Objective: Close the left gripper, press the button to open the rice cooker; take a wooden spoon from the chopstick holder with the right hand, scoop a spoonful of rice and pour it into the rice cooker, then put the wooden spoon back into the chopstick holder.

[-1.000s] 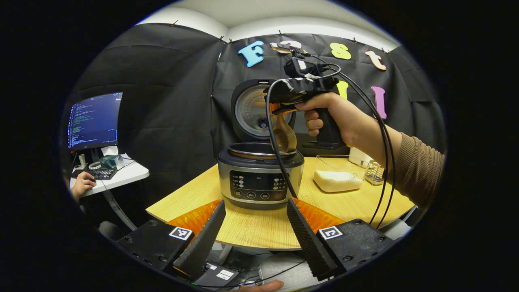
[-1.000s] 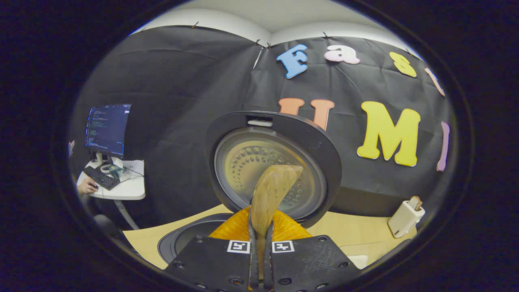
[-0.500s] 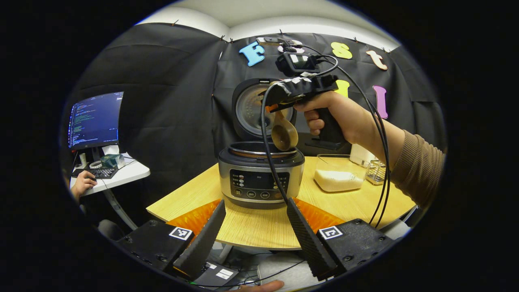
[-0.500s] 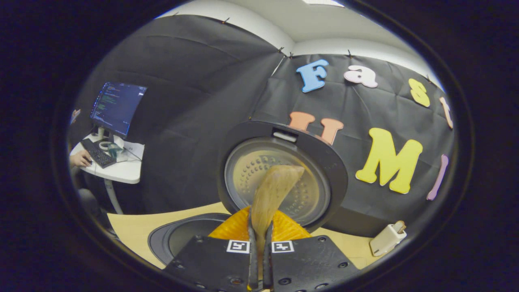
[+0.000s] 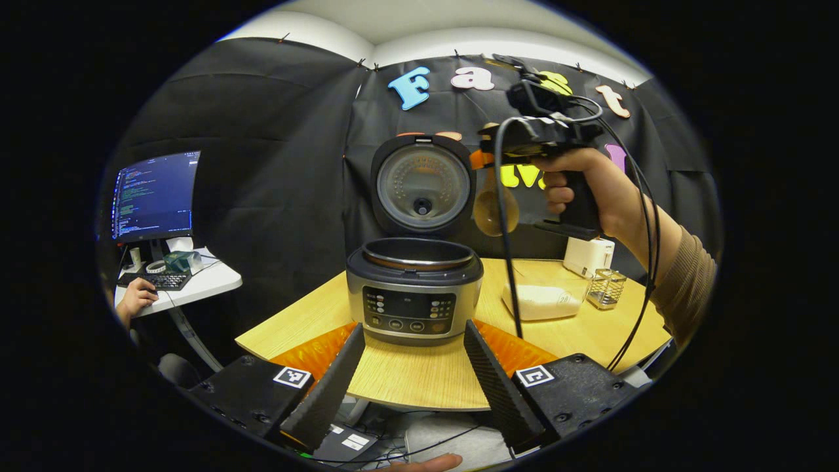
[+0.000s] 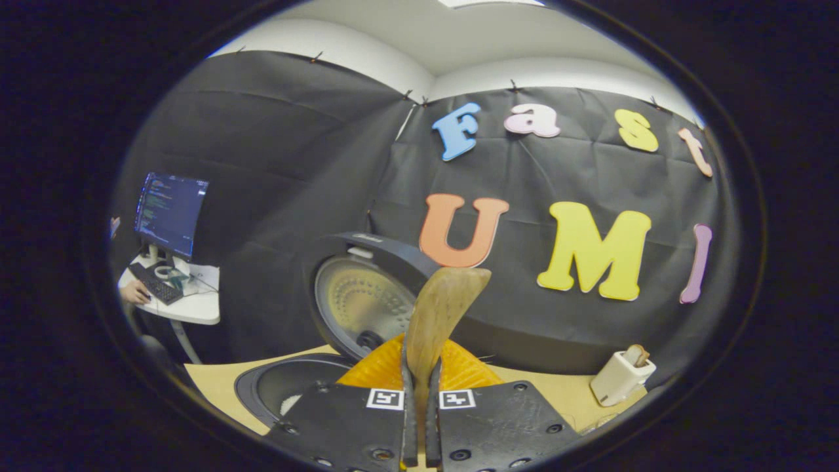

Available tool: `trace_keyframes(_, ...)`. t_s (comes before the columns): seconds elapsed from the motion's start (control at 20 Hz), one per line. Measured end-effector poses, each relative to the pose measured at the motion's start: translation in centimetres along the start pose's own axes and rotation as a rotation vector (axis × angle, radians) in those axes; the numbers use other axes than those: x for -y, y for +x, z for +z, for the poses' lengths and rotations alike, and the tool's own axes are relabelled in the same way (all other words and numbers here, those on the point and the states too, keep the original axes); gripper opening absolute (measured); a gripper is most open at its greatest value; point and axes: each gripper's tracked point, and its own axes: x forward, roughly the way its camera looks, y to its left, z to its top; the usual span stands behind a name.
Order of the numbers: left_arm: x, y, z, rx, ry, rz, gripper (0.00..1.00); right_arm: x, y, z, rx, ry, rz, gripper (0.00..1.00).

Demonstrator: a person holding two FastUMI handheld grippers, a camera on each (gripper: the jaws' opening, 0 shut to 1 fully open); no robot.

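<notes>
The rice cooker (image 5: 414, 288) stands on the wooden table with its lid (image 5: 423, 183) swung up. My left gripper (image 5: 413, 373) hangs open in front of it, with the cooker's front between the fingers but farther off. A hand holds my right gripper (image 5: 488, 157) high, to the right of the lid, with the wooden spoon (image 5: 496, 210) hanging bowl-down beside the cooker. In the right gripper view, my right gripper (image 6: 419, 393) is shut on the spoon (image 6: 442, 308). The open pot (image 6: 288, 393) lies low left, with a few white grains inside. The lid (image 6: 360, 305) stands behind it.
A clear tub of rice (image 5: 541, 301) sits right of the cooker. Beside it are a small clear rack (image 5: 606, 288) and a white holder (image 6: 619, 373) with a wooden piece sticking out. A person types at a desk with a monitor (image 5: 154, 196) at far left.
My right gripper has carried the spoon up and to the right, from over the open pot to beside the lid. The left gripper has stayed open and almost still.
</notes>
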Motion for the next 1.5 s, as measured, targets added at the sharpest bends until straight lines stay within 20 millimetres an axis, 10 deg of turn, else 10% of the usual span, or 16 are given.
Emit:
trace_keyframes(0.4, 3.9, 0.2, 3.7, 0.073, 0.060, -0.023, 0.97, 15.9, -5.2, -1.2, 0.020, 0.114, -0.182, 0.05)
trace_keyframes(0.95, 9.3, 1.6, 5.0, 0.093, 0.060, -0.063, 0.97, 35.6, -7.7, -12.4, -0.090, 0.157, -0.471, 0.06)
trace_keyframes(1.5, 10.6, 2.6, 4.3, 0.059, 0.084, -0.064, 0.97, 39.2, -6.3, -21.6, -0.197, 0.359, -0.505, 0.05)
